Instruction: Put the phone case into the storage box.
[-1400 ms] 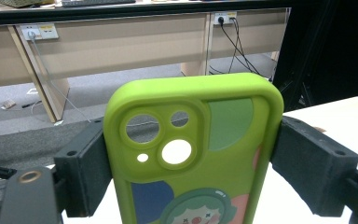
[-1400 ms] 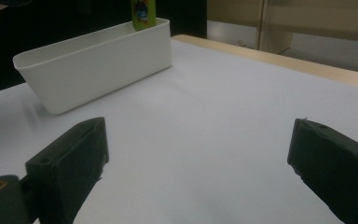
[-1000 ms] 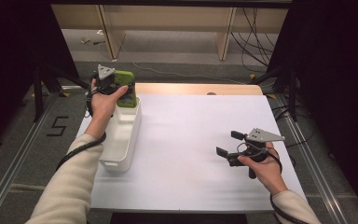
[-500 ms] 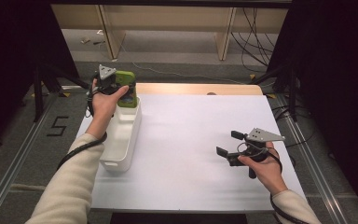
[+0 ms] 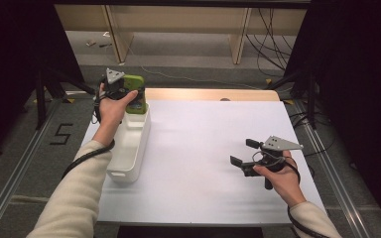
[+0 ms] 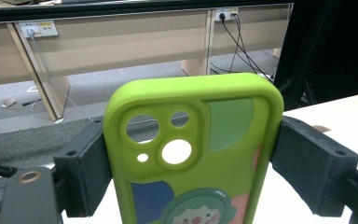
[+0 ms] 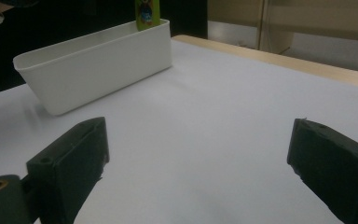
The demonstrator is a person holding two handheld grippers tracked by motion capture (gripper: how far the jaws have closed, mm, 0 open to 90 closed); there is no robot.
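High view: left gripper (image 5: 129,94) is pinching a green phone case (image 5: 135,95) upright over the far end of the white bin (image 5: 129,148), left of frame centre. Bin interior is looking bare. Right gripper (image 5: 244,154) is resting spread wide at lower right on the white table (image 5: 203,144).

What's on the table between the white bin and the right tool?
Nothing: the high view shows bare white tabletop between the white bin and the right tool.
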